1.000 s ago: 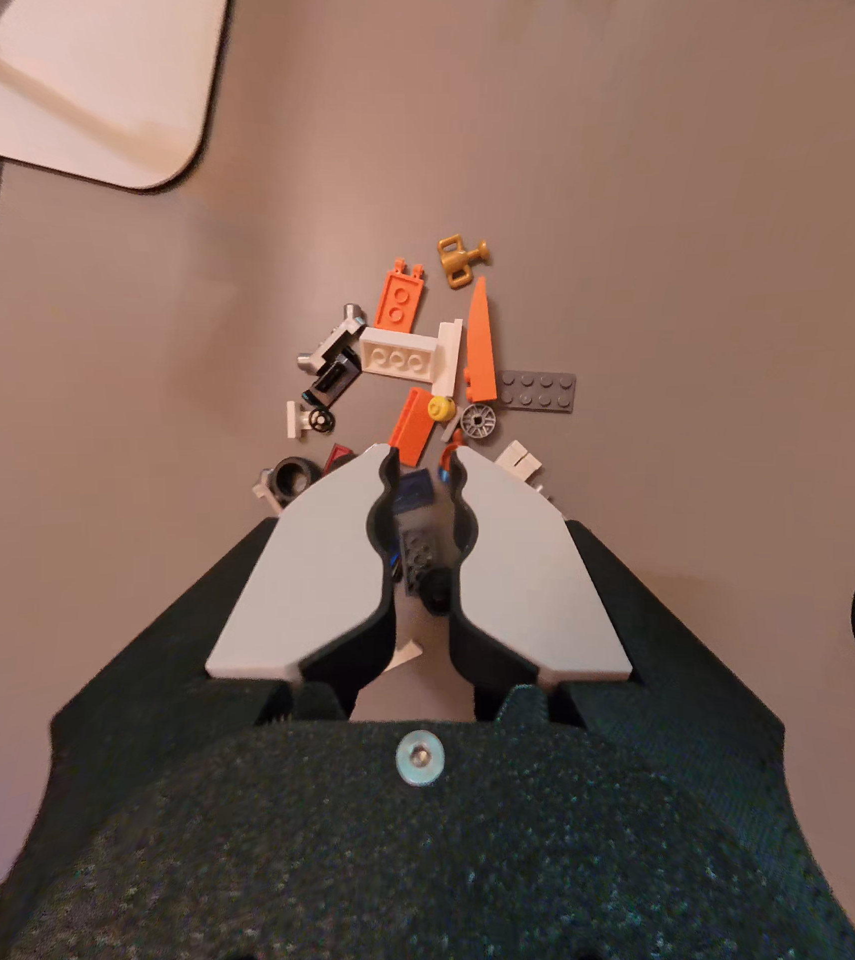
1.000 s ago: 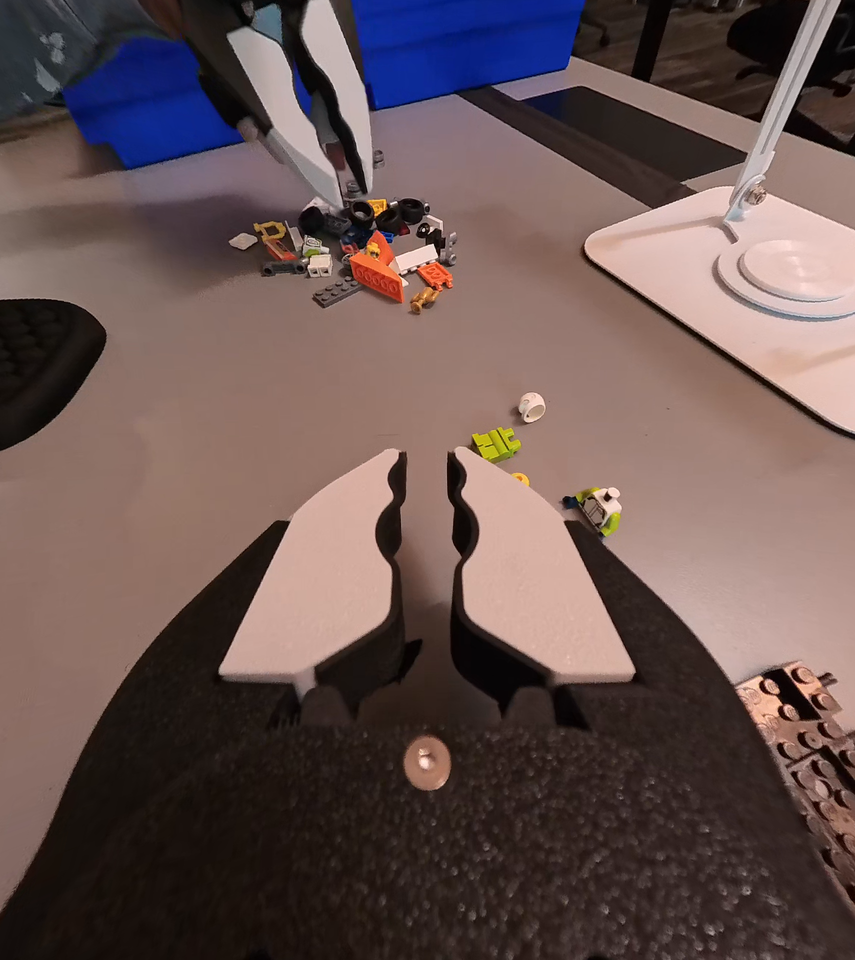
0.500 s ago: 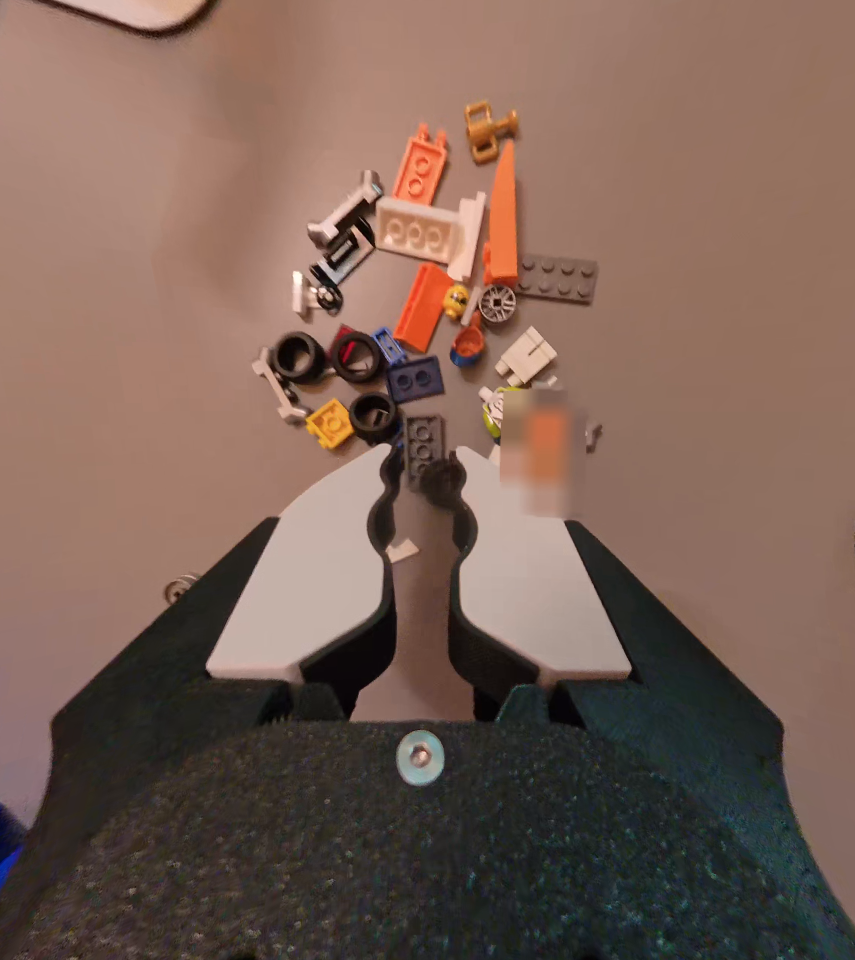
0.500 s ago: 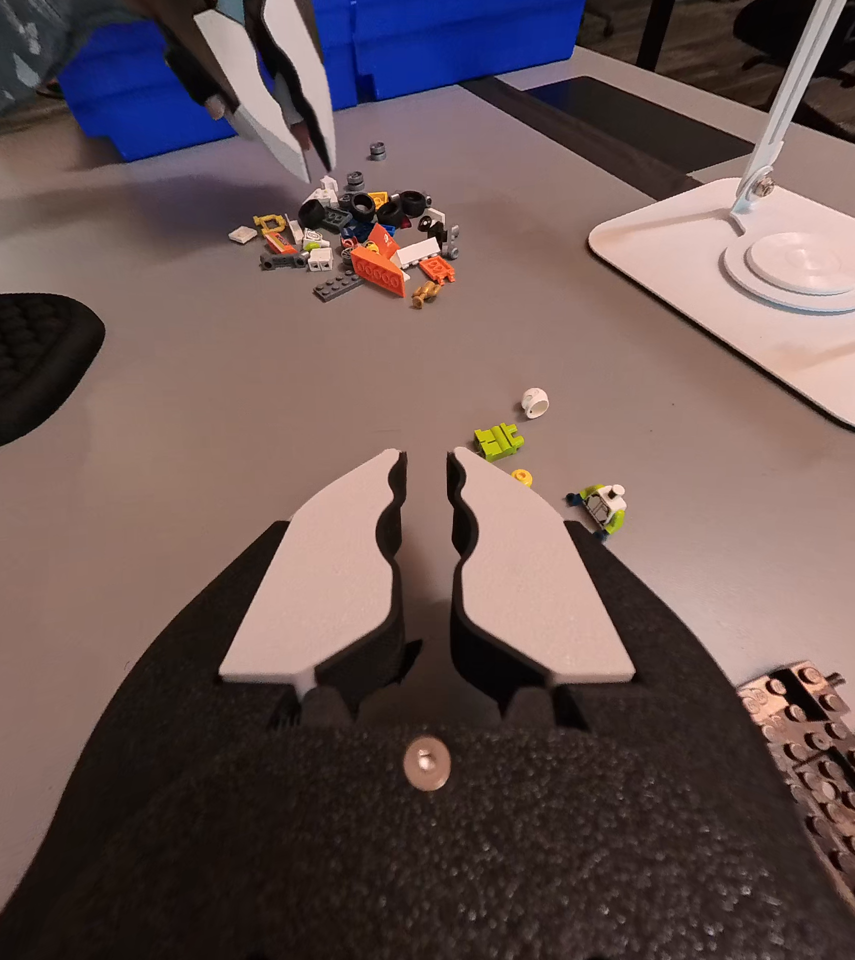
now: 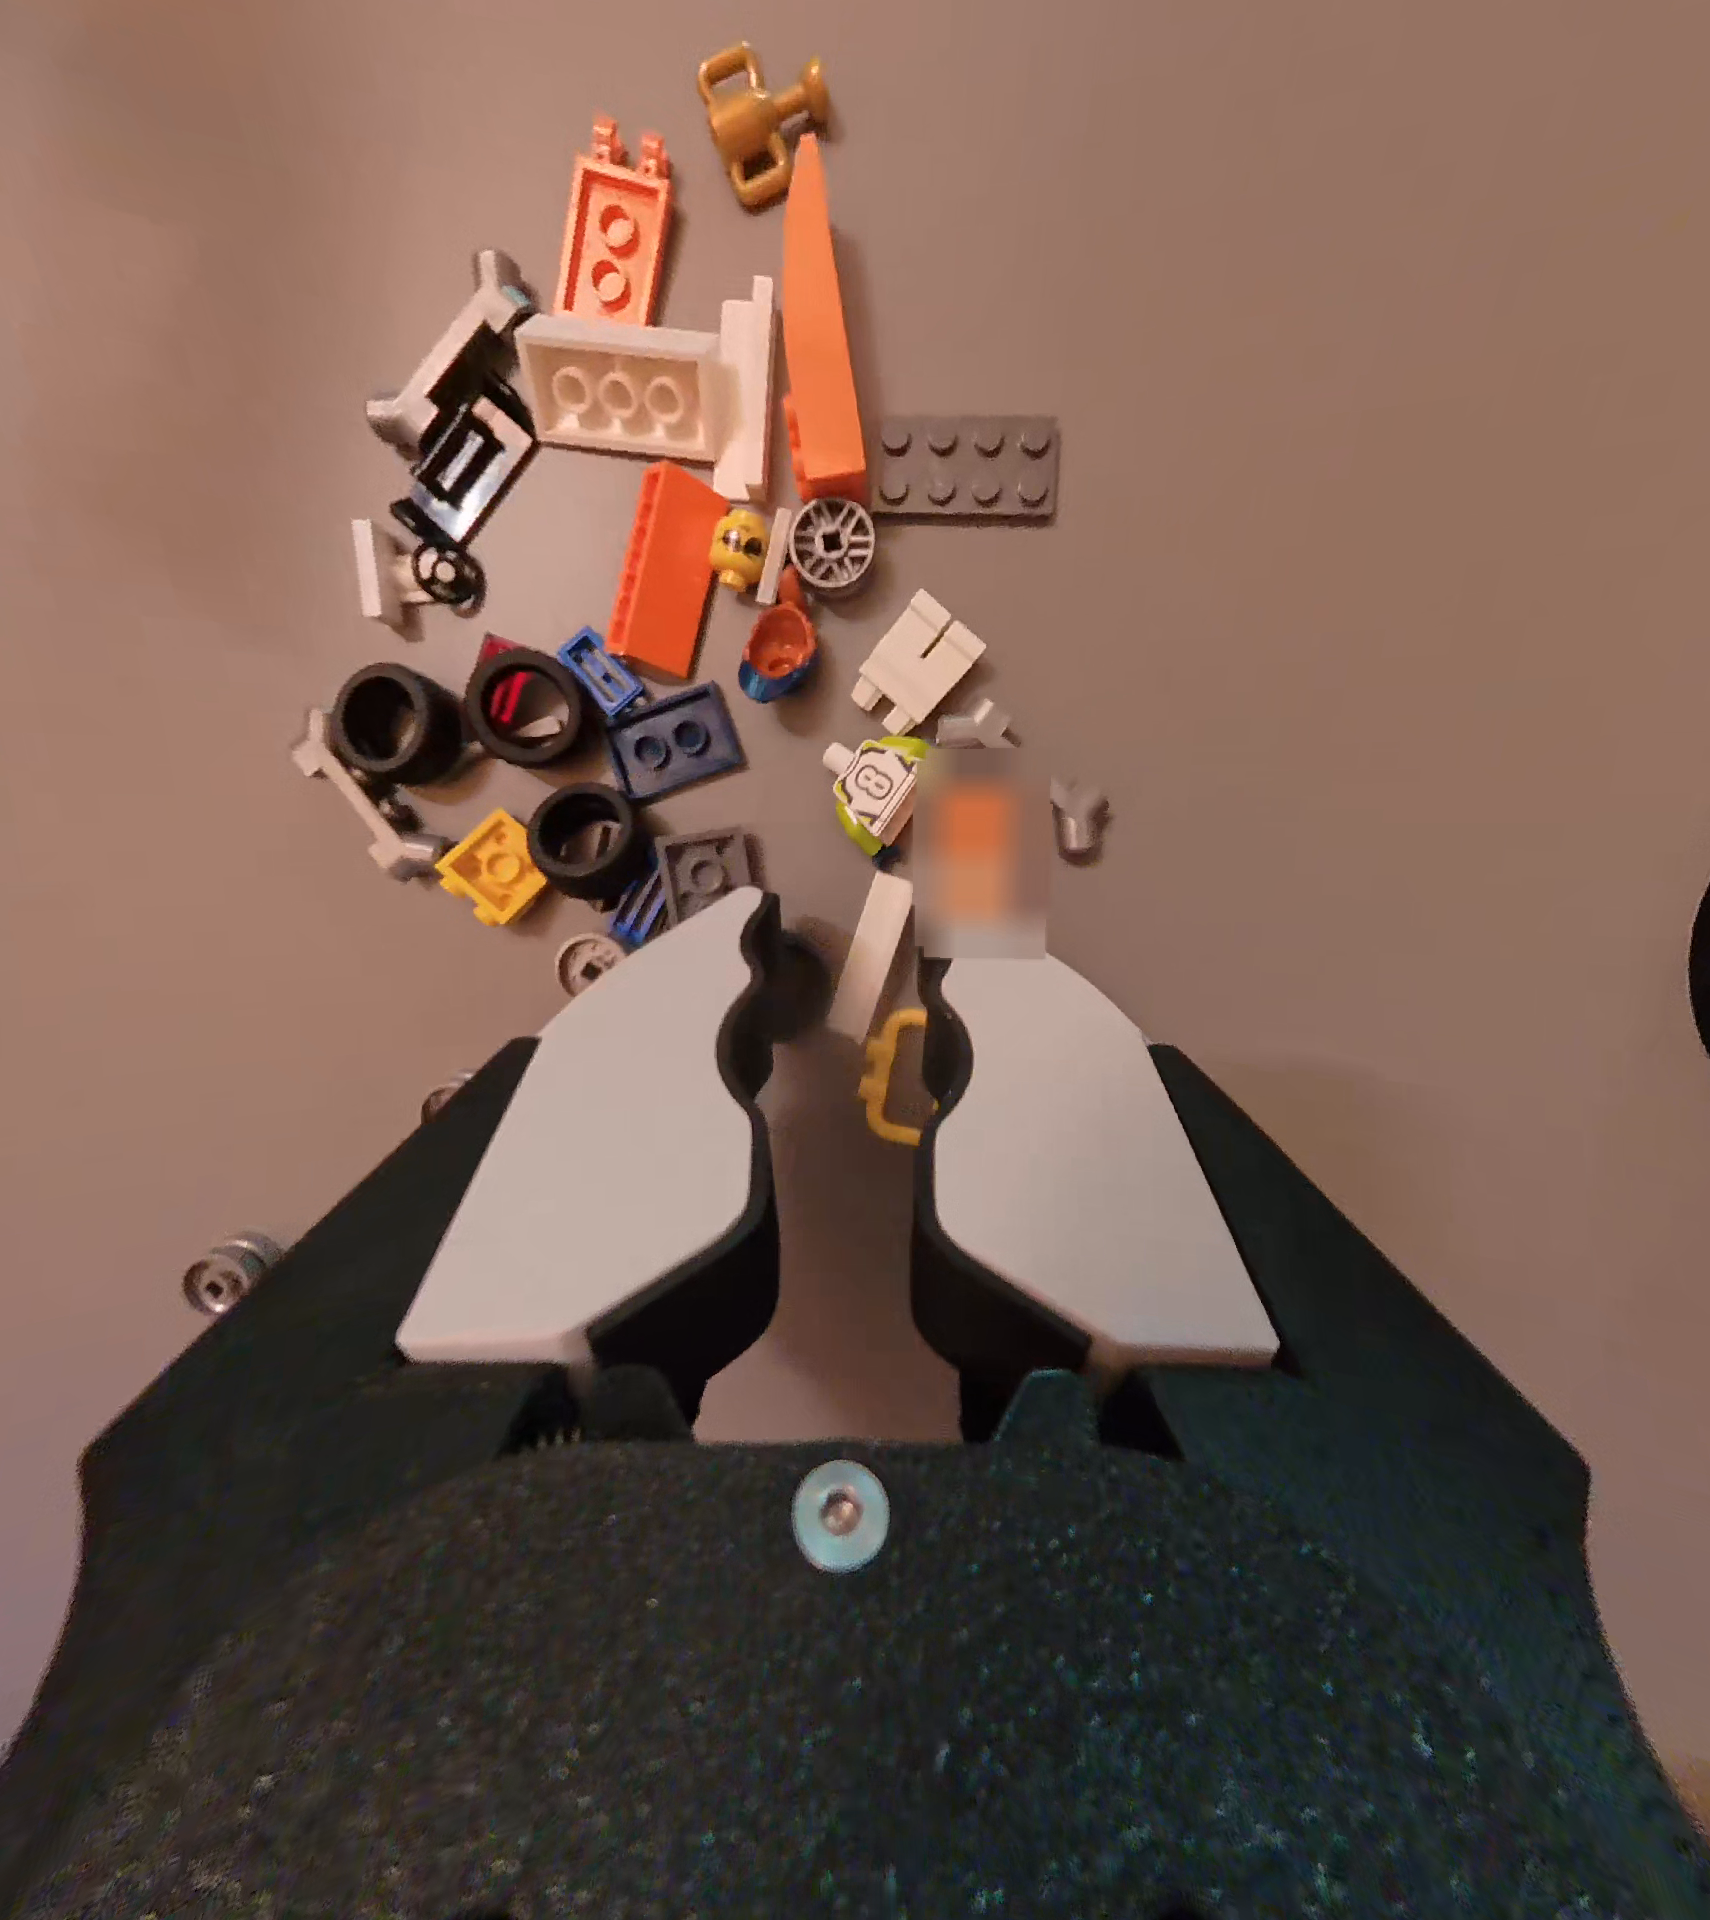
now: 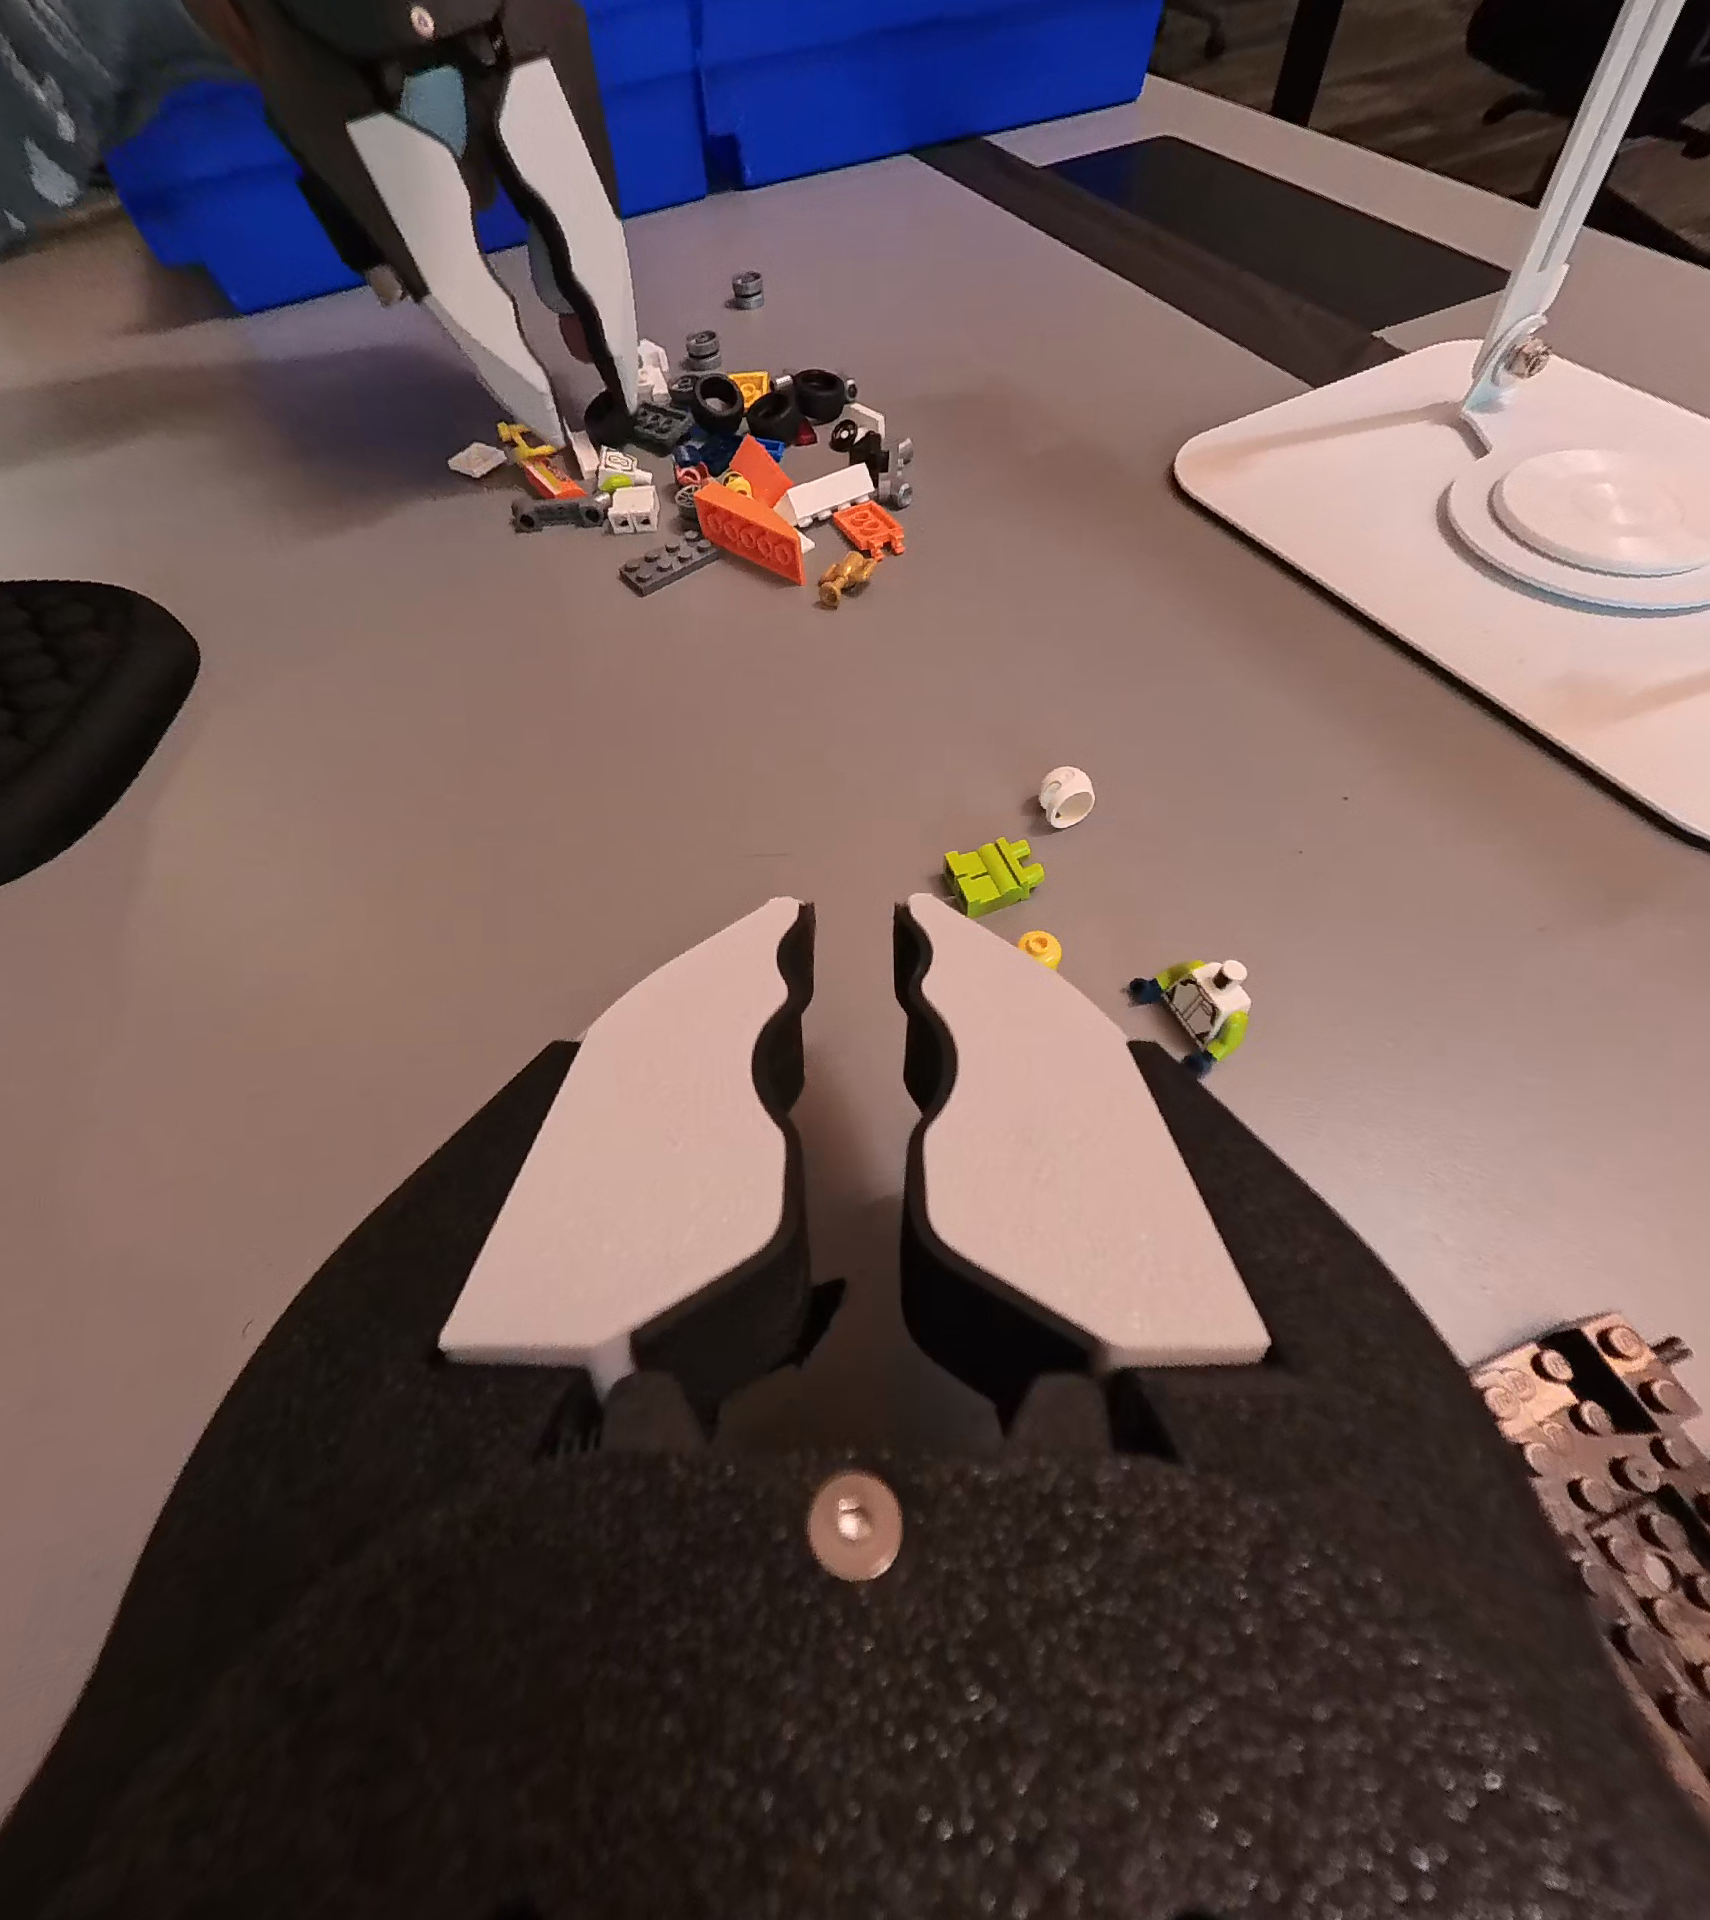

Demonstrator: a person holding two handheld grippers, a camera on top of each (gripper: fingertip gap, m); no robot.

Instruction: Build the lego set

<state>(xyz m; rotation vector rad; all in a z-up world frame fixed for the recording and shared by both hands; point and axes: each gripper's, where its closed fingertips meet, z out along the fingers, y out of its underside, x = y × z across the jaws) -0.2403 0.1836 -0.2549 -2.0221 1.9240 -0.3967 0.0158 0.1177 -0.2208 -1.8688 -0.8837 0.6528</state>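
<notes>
While the pile of loose bricks (image 5: 685, 540) lies spread on the grey table (image 5: 1350, 416), the left gripper (image 5: 856, 940) is held over the near edge of that pile, its two fingers apart and nothing clamped between them. Between the fingertips a white sloped piece (image 5: 872, 961) and a yellow handle piece (image 5: 890, 1081) are seen on the table, and a black round piece (image 5: 797, 977) sits against the inner side of one finger. Farther into the pile, three black tyres (image 5: 518, 707), a dark blue plate (image 5: 674, 740), a white brick (image 5: 622, 393) turned underside up, an orange wedge (image 5: 820, 343) and a grey plate (image 5: 965, 465) are seen, with a gold trophy (image 5: 763, 125) at the far end. The right gripper (image 6: 853, 914) is held well apart from the pile, low over bare table, its fingers slightly apart and empty. Just beside its fingertips lie green legs (image 6: 991, 878), a white helmet (image 6: 1067, 798), a small yellow stud (image 6: 1040, 948) and a minifigure torso (image 6: 1206, 1006). A white lamp base (image 6: 1516, 582) stands off to one side of the pile.
</notes>
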